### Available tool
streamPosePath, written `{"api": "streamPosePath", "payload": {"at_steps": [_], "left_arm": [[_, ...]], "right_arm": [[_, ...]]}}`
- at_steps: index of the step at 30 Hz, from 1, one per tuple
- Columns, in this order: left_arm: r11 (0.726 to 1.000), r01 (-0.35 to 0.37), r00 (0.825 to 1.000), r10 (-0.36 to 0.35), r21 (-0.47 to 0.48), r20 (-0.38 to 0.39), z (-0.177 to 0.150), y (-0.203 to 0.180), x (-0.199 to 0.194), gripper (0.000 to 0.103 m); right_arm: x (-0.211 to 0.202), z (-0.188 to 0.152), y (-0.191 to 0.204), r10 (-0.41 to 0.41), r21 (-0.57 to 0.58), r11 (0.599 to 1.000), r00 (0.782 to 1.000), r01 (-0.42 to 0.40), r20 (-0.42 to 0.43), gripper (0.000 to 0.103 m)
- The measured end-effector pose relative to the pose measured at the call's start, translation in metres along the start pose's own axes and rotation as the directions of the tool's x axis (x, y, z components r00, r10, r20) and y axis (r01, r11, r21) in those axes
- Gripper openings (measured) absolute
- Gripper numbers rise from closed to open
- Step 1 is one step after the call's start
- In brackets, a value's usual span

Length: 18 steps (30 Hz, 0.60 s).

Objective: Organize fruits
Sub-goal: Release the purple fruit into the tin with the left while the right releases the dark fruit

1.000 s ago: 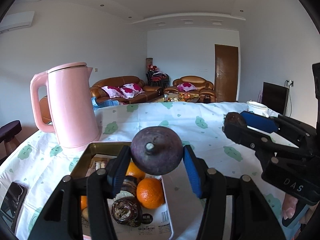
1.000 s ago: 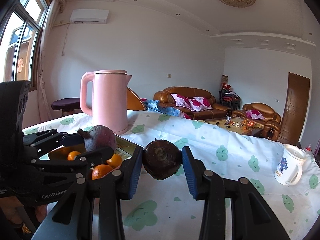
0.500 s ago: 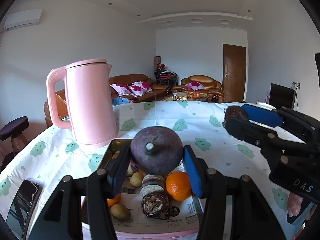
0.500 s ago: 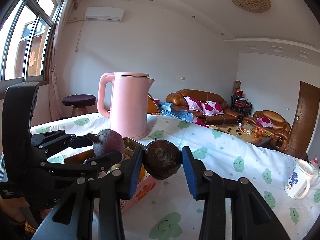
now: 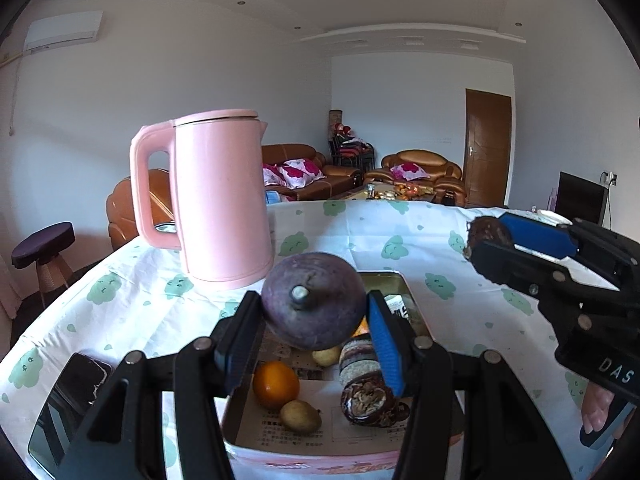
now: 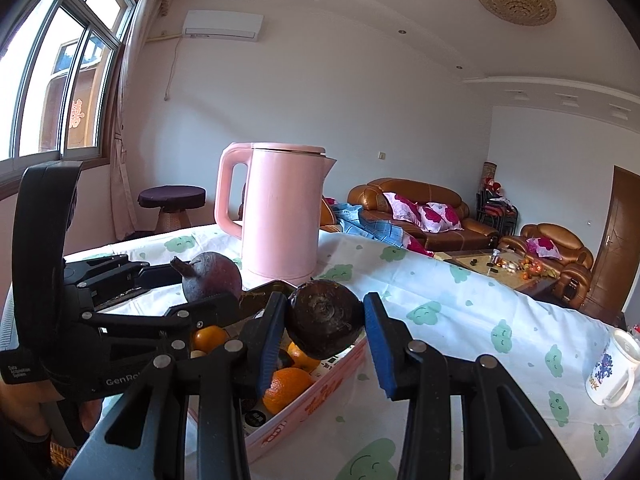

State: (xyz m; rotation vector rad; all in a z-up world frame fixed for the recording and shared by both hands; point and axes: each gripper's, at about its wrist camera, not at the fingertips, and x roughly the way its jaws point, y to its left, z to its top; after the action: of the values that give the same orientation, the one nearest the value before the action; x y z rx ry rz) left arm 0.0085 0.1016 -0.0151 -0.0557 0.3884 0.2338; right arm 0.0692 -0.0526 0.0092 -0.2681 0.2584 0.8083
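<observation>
**Left wrist view: two dark fruits held over a part-filled tin**

Left wrist camera looked down its fingers at a purple fruit (image 5: 314, 300) clamped between the pads of the left gripper (image 5: 314, 312), stem end toward the lens. It hung above the tin (image 5: 396, 280), which sat on the table (image 5: 400, 220) below centre. Inside lay an orange (image 5: 276, 385), two small yellow-brown fruits (image 5: 300, 417) and a cut dark fruit (image 5: 370, 398). At 3 o'clock the right gripper (image 5: 486, 238) was closed on a brown fruit (image 5: 482, 232). A pink kettle (image 5: 218, 200) stood at 11 o'clock, just behind the tin; a phone (image 5: 68, 396) lay at 8 o'clock.

From the right wrist, the brown fruit sat at centre, pinched in the blue pads, above the tin's near corner. The left gripper with its purple fruit came in from 9 o'clock, and a mug (image 6: 610, 368) stood at 4 o'clock.

Judged from this, the sorting was partly done: several fruits were in the tin, and both held ones were not yet set down. No loose fruit showed on the cloth, so these two may have been the last
</observation>
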Motion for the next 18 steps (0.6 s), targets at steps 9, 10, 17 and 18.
{"api": "streamPosePath", "payload": {"at_steps": [9,10,17,18], "left_arm": [[0.999,-0.027,0.999,0.027,-0.018,-0.026,-0.001,0.021,0.003,0.055],[0.999,-0.03,0.999,0.029,-0.02,-0.032,-0.001,0.024,0.004,0.055],[0.999,-0.028,0.997,0.027,-0.02,-0.078,-0.006,0.03,0.012,0.055],[0.999,-0.027,0.996,0.025,-0.018,-0.083,-0.007,0.03,0.013,0.055]], "right_arm": [[0.014,0.001,0.011,0.025,-0.01,1.0,1.0,-0.025,-0.016,0.042],[0.016,0.001,0.013,0.029,-0.01,1.0,0.999,-0.029,-0.018,0.042],[0.034,-0.002,0.022,0.063,-0.002,0.998,0.997,-0.063,-0.05,0.042],[0.035,-0.003,0.024,0.065,-0.005,0.998,0.996,-0.066,-0.056,0.042]]}}
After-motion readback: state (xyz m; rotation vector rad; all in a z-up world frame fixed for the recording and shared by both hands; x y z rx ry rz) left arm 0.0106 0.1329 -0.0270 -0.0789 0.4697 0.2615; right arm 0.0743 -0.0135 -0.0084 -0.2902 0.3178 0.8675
